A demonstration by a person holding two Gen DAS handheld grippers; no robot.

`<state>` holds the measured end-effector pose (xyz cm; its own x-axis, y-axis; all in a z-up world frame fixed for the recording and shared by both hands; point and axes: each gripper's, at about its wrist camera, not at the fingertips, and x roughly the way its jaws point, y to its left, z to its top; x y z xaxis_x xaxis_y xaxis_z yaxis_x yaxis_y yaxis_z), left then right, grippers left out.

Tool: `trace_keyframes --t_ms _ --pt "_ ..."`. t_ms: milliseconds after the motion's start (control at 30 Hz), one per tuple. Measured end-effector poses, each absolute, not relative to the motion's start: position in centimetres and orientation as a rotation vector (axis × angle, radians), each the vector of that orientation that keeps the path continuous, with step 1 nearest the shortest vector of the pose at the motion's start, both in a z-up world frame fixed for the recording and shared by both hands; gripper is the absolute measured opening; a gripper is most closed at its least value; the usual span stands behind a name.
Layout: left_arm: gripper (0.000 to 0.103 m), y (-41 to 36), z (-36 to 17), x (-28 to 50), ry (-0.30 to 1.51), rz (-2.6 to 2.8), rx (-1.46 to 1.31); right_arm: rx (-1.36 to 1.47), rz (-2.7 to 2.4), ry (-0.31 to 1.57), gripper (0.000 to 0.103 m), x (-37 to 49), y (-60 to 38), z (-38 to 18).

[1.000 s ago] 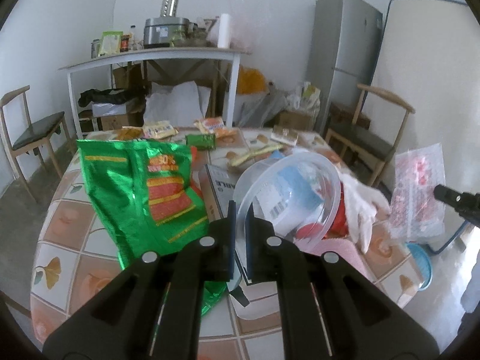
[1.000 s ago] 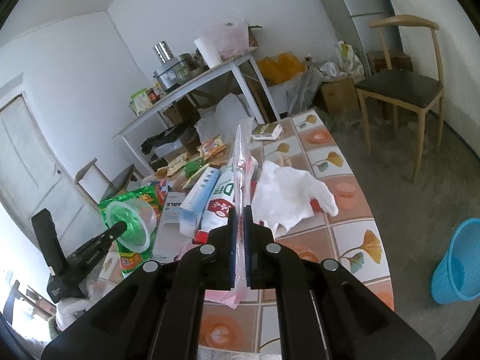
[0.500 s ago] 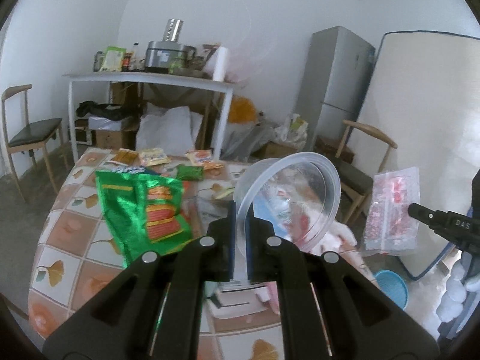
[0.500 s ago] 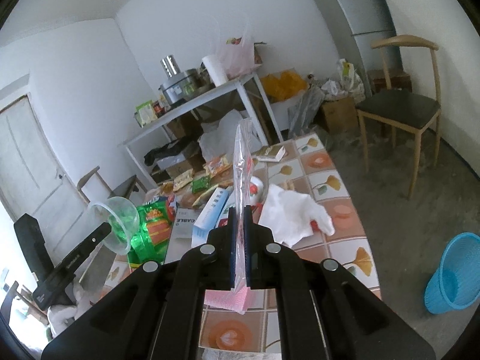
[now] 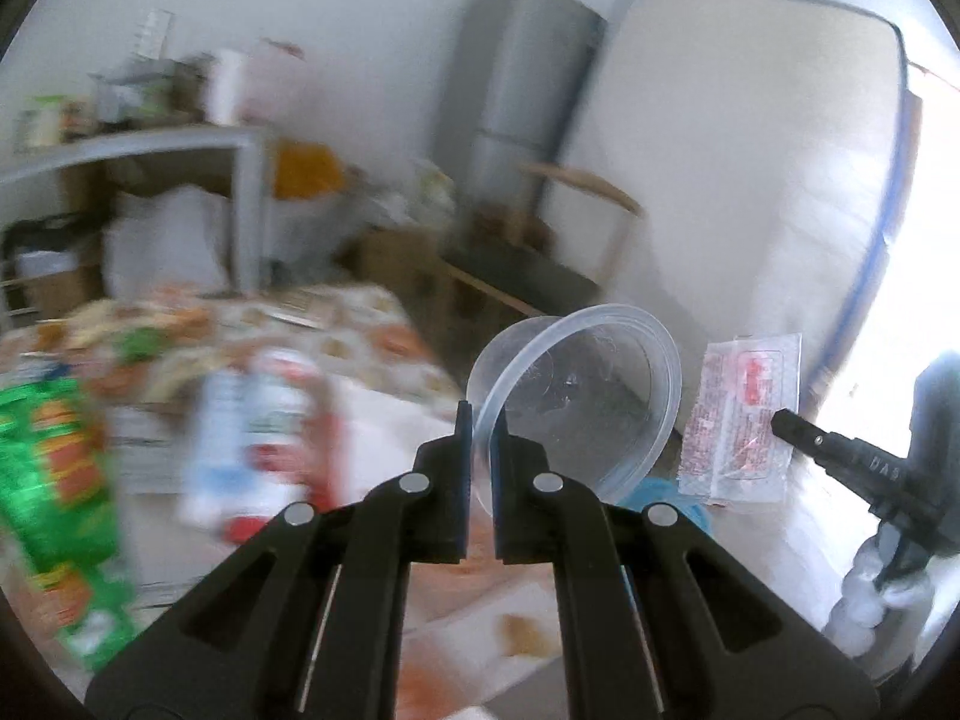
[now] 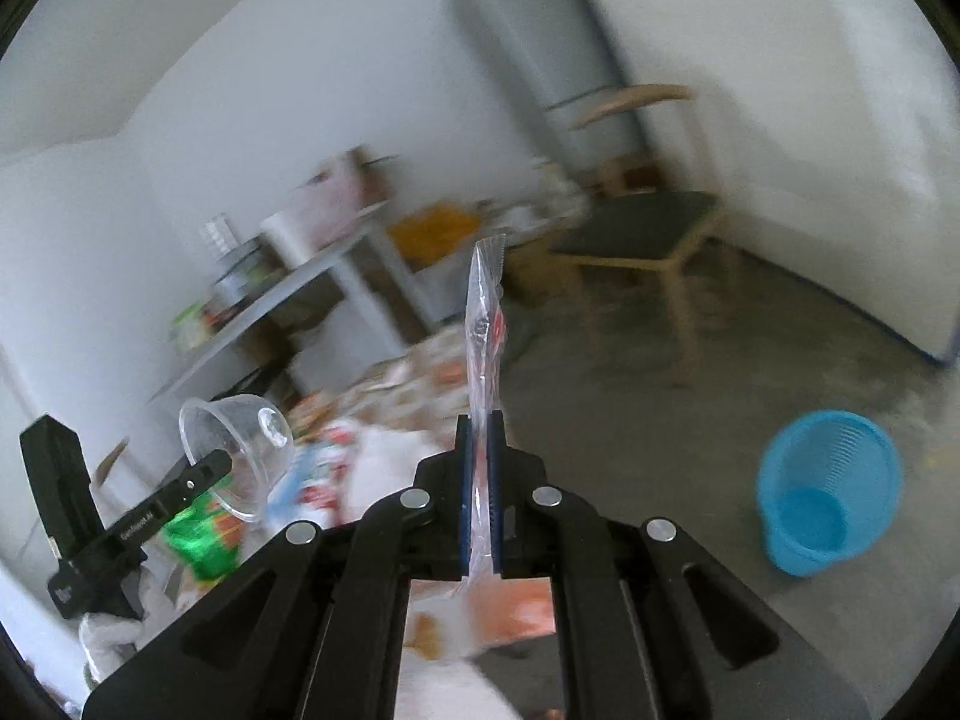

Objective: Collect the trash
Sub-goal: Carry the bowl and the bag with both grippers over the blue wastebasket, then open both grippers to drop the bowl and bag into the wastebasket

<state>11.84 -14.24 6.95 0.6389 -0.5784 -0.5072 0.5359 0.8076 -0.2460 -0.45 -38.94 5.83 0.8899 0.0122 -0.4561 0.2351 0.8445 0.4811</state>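
Now clear cup in left claw

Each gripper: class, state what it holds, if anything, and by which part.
The left gripper pinches a clear plastic bowl by its rim. The right gripper clamps a clear plastic packet by its lower end, edge-on.

Two fisheye cameras ride just behind their own gripper fingers, angled slightly downward: the left view faces right across the cluttered table toward the fridge, the right view faces the floor and blue basket, and both share table, fridge and chair.
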Motion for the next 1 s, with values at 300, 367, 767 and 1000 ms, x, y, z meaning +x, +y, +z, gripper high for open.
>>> trace_keyframes --t_ms 300,367,767,1000 --pt "0.004 -35.6 0.7 14.8 0.921 -0.861 0.12 0.802 -0.455 0.55 0.005 -6.4 -52.2 -2.1" --pt "0.004 -39.9 -2.1 15.2 1.008 -0.881 0.158 0.863 -0.491 0.581 0.005 -6.7 -54.8 -4.7" --pt "0.031 -52.9 -12.5 17.7 1.169 -0.881 0.116 1.008 -0.644 0.691 0.027 -2.4 -66.4 -15.1" --pt "0.051 -51.9 -12.5 18.6 1.166 -0.861 0.074 1.043 -0.724 0.721 0.045 -3.4 -67.8 -18.5"
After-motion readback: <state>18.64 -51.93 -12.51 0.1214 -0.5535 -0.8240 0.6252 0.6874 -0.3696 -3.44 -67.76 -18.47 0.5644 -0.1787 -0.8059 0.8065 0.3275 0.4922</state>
